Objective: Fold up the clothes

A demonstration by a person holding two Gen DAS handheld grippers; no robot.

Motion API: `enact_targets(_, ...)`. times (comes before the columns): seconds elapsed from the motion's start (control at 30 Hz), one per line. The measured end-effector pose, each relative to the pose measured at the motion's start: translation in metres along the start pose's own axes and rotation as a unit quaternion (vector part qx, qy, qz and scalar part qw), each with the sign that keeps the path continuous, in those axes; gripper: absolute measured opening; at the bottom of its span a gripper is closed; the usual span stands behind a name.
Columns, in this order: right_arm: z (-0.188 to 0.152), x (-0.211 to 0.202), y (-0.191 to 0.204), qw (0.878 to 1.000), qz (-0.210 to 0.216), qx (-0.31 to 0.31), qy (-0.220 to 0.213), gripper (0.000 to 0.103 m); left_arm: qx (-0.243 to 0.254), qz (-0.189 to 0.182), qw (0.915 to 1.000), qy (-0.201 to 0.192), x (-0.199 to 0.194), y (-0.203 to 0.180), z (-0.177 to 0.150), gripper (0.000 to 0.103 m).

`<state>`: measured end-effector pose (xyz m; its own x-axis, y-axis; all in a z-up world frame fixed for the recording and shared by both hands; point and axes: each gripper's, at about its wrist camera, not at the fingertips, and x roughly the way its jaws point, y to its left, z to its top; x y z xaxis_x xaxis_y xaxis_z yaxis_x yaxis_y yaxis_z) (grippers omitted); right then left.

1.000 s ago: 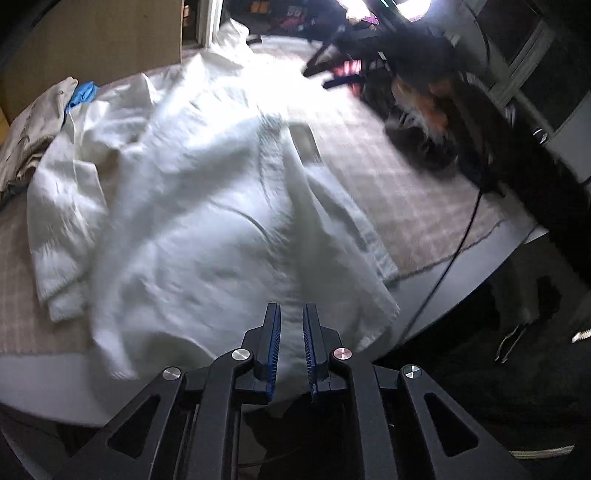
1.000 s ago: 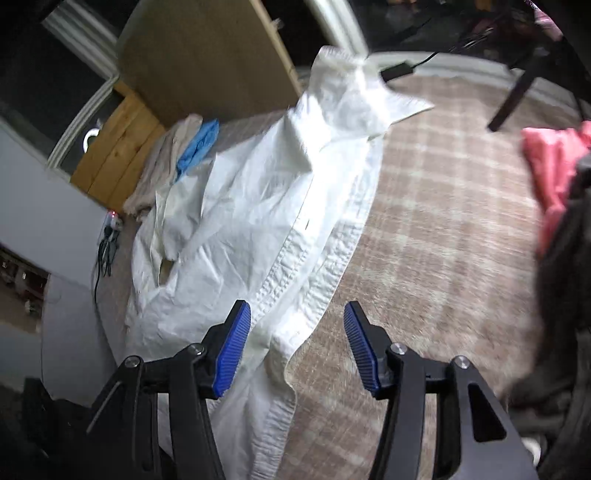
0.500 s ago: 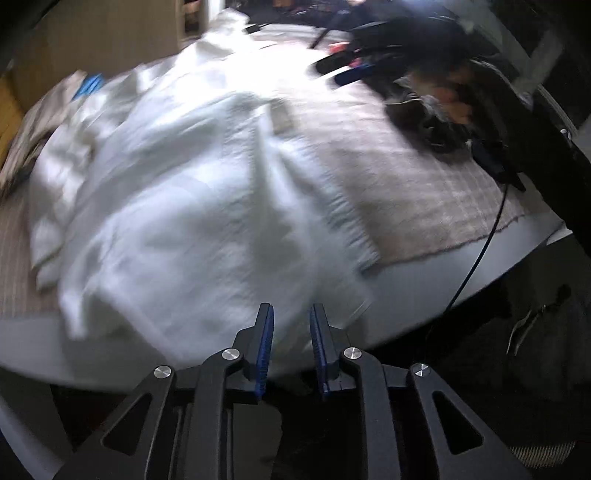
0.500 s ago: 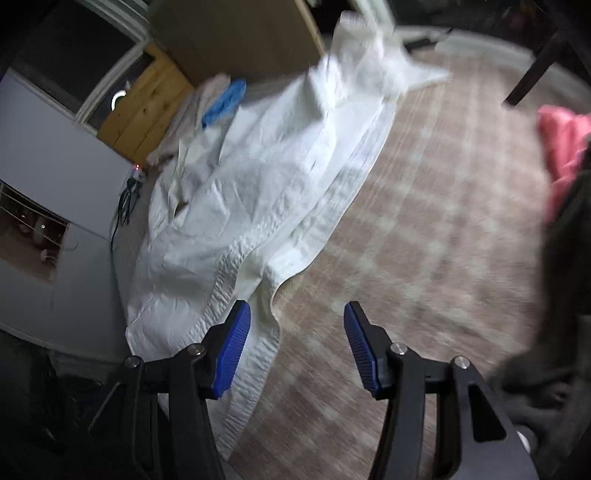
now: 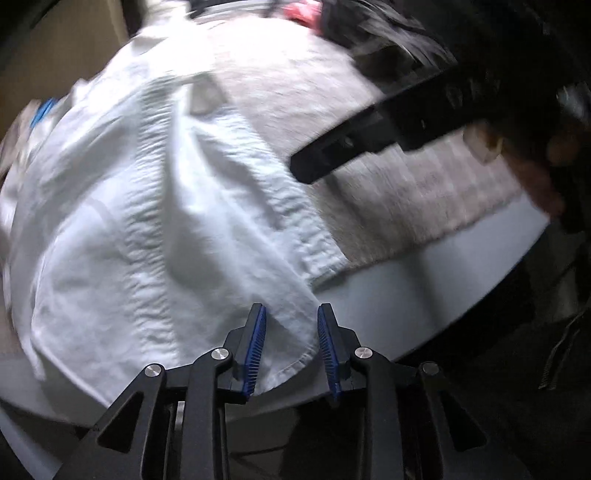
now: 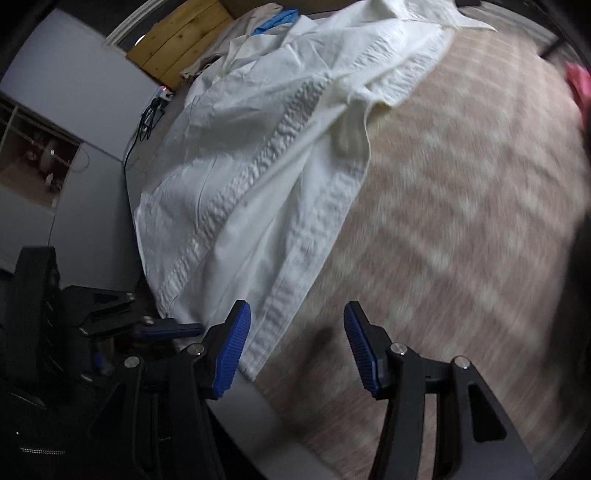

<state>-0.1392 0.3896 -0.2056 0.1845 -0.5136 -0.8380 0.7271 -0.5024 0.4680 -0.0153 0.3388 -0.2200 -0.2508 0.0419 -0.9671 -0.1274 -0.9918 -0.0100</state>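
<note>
A white button shirt [image 5: 147,206] lies spread on a checked cloth [image 5: 406,177] over the table; it also shows in the right wrist view [image 6: 266,158]. My left gripper [image 5: 290,345] is open at the shirt's near hem corner, which lies between its fingers without being clamped. My right gripper [image 6: 295,347] is open and empty, low over the shirt's front hem edge [image 6: 273,325]. The left gripper also shows in the right wrist view [image 6: 162,326] at the shirt's lower left corner. The right gripper shows as a dark bar in the left wrist view [image 5: 369,144].
The checked cloth [image 6: 461,221] covers the table to the right of the shirt. Beige and blue clothes [image 6: 258,22] lie at the far end. A pink garment [image 6: 581,81] lies at the right edge. The table rim [image 5: 424,280] is close by. Cables [image 6: 147,114] hang by the wall.
My left gripper has opened from nearly shut and now has the shirt's hem corner between its fingers. My right gripper moved down toward the front hem, still open.
</note>
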Motion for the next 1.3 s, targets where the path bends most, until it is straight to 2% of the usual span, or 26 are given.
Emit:
enact_targets(0.07, -0.009, -0.001, 0.001, 1.000, 0.000, 0.013, -0.006, 0.052, 0.010, 0.000, 0.9999, -0.006, -0.001, -0.002, 0.002, 0.030)
enact_targets(0.13, -0.017, 0.001, 0.004, 1.000, -0.009, 0.021, -0.007, 0.052, -0.010, -0.028, 0.9995, -0.014, -0.011, 0.003, 0.001, 0.030)
enact_targets(0.17, -0.020, 0.001, 0.006, 1.000, -0.018, 0.019, -0.008, 0.052, -0.020, -0.044, 0.9986, -0.022, -0.018, 0.006, -0.001, 0.032)
enact_targets(0.2, -0.023, 0.002, 0.009, 0.999, -0.027, 0.018, -0.009, 0.052, -0.027, -0.055, 0.9977, -0.029, -0.025, 0.007, -0.002, 0.039)
enact_targets(0.27, -0.028, 0.001, 0.012, 0.999, -0.043, 0.021, -0.014, 0.052, 0.000, -0.037, 0.9988, -0.031, -0.027, 0.000, -0.002, 0.043)
enact_targets(0.37, -0.030, -0.003, 0.016, 0.998, -0.059, 0.028, -0.027, 0.052, 0.019, -0.029, 0.9993, -0.014, -0.015, -0.001, 0.002, 0.043)
enact_targets(0.43, -0.029, -0.005, 0.021, 0.996, -0.074, 0.023, -0.034, 0.052, 0.018, -0.015, 0.9997, -0.002, -0.005, 0.002, 0.002, 0.041)
enact_targets(0.47, -0.029, -0.007, 0.023, 0.996, -0.080, 0.020, -0.036, 0.052, 0.015, -0.016, 0.9997, -0.007, -0.004, 0.007, 0.001, 0.032)
enact_targets(0.5, -0.028, -0.008, 0.025, 0.996, -0.083, 0.019, -0.039, 0.052, 0.012, -0.018, 0.9997, -0.011, -0.004, 0.012, 0.000, 0.012)
enact_targets(0.53, -0.027, -0.009, 0.026, 0.995, -0.085, 0.020, -0.042, 0.052, 0.009, -0.020, 0.9997, -0.009, -0.004, 0.018, 0.000, 0.004)
enact_targets(0.67, -0.026, -0.003, 0.035, 0.994, -0.094, 0.025, -0.043, 0.052, -0.010, -0.054, 0.9984, -0.015, -0.018, 0.048, 0.002, 0.003)
enact_targets(0.83, -0.027, 0.013, 0.046, 0.994, -0.103, 0.032, -0.036, 0.052, -0.034, -0.070, 0.9943, -0.073, -0.084, 0.100, 0.011, 0.003)
enact_targets(1.0, -0.030, 0.016, 0.055, 0.994, -0.094, 0.045, -0.037, 0.052, -0.046, -0.078, 0.9896, -0.111, -0.126, 0.133, 0.019, 0.003)
enact_targets(1.03, -0.031, 0.013, 0.055, 0.994, -0.088, 0.049, -0.039, 0.046, -0.046, -0.082, 0.9888, -0.116, -0.131, 0.138, 0.018, 0.003)
enact_targets(1.13, -0.035, 0.005, 0.058, 0.995, -0.070, 0.060, -0.046, 0.004, -0.042, -0.092, 0.9864, -0.129, -0.139, 0.134, 0.022, 0.003)
enact_targets(1.3, -0.042, -0.008, 0.063, 0.994, -0.039, 0.079, -0.056, 0.004, -0.017, -0.100, 0.9844, -0.144, -0.153, 0.121, 0.019, 0.003)
